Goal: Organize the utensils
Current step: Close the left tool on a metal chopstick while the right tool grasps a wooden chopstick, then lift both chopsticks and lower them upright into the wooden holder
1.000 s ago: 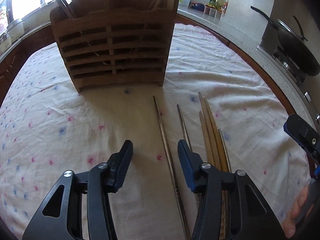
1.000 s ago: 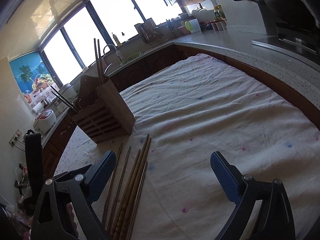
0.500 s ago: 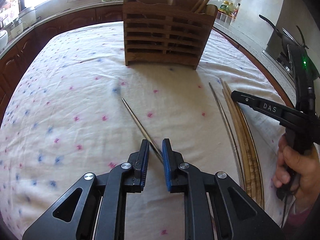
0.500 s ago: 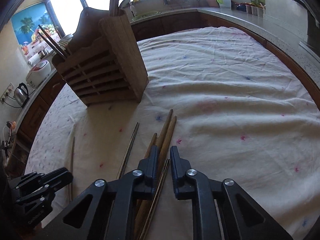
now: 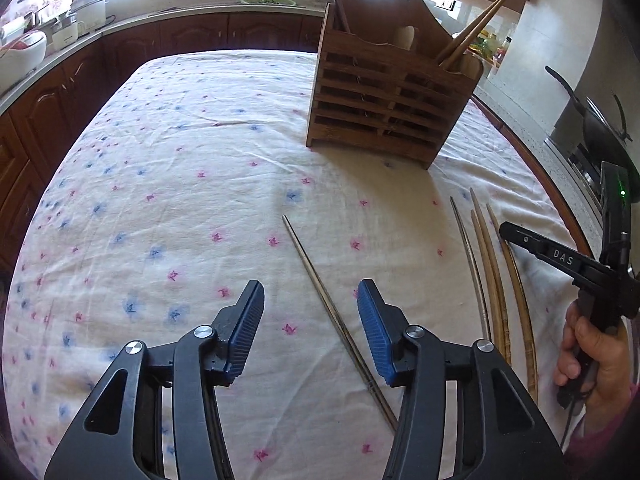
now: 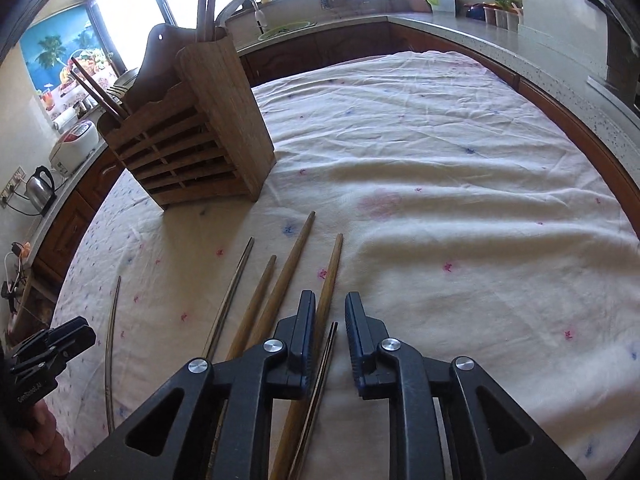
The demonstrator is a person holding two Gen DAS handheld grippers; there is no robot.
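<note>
Two dark chopsticks (image 6: 96, 82) only right-view.

We see a slatted rack (image 5: 394, 92) of matt brown wood standing on a thin, wrinkled cotton-like cloth (image 5: 180, 160) printed with small flowers. Near the rack lie wooden sticks (image 6: 288, 276), dull and smooth, and a slim chopstick (image 5: 324, 300) with a faint metallic sheen. The left gripper (image 5: 310, 328) looks like matt black plastic with ribbed blue pads (image 5: 374, 332).
</note>
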